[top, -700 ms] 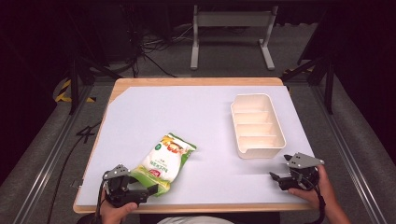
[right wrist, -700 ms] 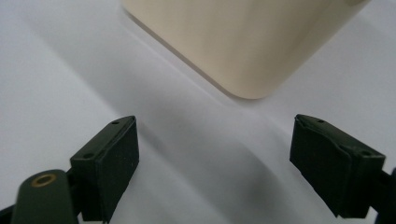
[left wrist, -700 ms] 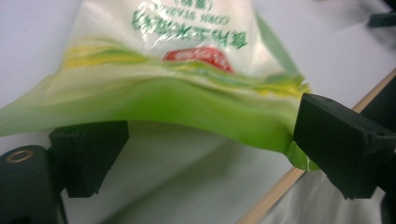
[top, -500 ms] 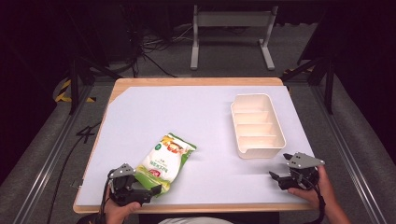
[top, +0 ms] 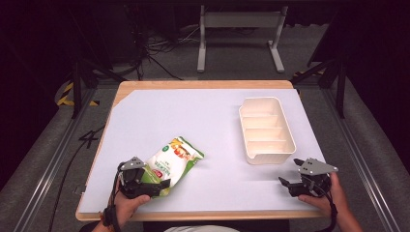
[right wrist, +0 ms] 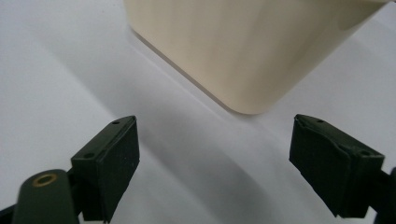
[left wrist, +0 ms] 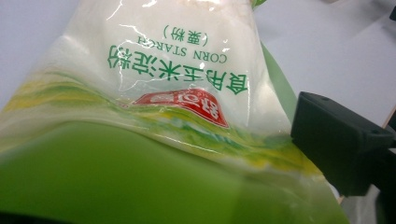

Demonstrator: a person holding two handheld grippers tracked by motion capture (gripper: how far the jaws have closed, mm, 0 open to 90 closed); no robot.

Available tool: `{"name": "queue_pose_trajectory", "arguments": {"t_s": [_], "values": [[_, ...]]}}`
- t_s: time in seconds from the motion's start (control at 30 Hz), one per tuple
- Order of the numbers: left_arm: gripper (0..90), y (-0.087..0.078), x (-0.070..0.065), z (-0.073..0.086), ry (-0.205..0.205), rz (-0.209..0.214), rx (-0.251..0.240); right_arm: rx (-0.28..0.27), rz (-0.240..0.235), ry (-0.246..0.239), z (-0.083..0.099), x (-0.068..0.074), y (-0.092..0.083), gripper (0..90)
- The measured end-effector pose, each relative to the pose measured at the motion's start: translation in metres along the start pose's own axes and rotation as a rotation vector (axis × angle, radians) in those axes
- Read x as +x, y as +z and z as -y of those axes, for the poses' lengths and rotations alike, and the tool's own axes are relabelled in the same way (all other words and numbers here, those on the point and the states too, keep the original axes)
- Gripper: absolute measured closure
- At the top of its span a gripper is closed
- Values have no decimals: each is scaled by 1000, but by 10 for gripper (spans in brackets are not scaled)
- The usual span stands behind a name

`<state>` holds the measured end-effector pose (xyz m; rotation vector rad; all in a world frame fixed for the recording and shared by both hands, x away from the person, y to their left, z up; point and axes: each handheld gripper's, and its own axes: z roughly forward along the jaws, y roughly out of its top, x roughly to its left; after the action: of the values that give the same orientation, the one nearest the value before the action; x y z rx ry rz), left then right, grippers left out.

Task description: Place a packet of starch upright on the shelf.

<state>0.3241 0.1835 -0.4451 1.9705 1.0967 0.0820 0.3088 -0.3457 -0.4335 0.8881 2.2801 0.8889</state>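
Note:
A green and white bag of corn starch point(top: 175, 159) lies flat on the white table top, at front left. My left gripper point(top: 153, 185) is at the bag's near end, jaws wide apart. In the left gripper view the bag point(left wrist: 187, 93) lies between them; one black finger point(left wrist: 341, 144) shows at its right side and the other is hidden under the film. My right gripper point(top: 290, 184) rests open and holds nothing at front right, just in front of the cream tray point(top: 260, 100). The right gripper view puts the tray's near corner point(right wrist: 252, 46) ahead of the open gripper point(right wrist: 215, 154).
The cream tray has several empty compartments and stands right of the middle. The table's wooden front edge point(top: 193, 216) runs just behind both hands. Beyond the far edge are a metal stand point(top: 239, 29) and cables on a dark floor.
My left gripper has pushed a little forward and to the right, onto the near end of the bag. The right gripper and the tray have not moved.

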Motion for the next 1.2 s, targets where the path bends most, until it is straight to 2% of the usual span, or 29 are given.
{"name": "queue_pose_trajectory", "arguments": {"t_s": [0.23, 0.37, 0.47, 0.53, 0.6, 0.63, 0.67, 0.7, 0.8, 0.9, 1.1, 1.2], "values": [[214, 5, 4, -5, -9, -8, -1, 6, -2, -6, 0, 0, 0, 156], [259, 6, 8, -7, -38, -5, -3, 10, -6, -6, 0, 0, 1, 157], [334, 7, 11, -8, -37, 31, 1, 5, -6, -8, 0, 1, 1, 158], [377, 7, 12, -9, -33, 28, 2, 2, -5, -6, 0, 0, 0, 158], [452, 10, 12, -11, -34, 56, -5, -4, -4, -4, -1, 0, 0, 158], [495, 10, 12, -11, -34, 56, -5, -4, -4, -4, -1, 0, 0, 158], [495, 10, 12, -11, -28, 62, -4, -4, -6, -5, -1, 0, 0, 158], [554, 10, 12, -11, -22, 66, -8, -2, -9, -6, 0, 1, 0, 158], [600, 9, 11, -11, -17, 69, -14, 0, -6, -4, 0, 0, 0, 158], [699, 6, 10, -12, 1, 71, -30, -3, -8, -7, 0, 0, 0, 158], [850, 5, 4, -19, 109, 63, -40, 0, -9, 0, 0, 0, 1, 158], [862, 4, 1, -27, 178, 40, -52, 5, -11, -4, 0, 0, 1, 158]]}}
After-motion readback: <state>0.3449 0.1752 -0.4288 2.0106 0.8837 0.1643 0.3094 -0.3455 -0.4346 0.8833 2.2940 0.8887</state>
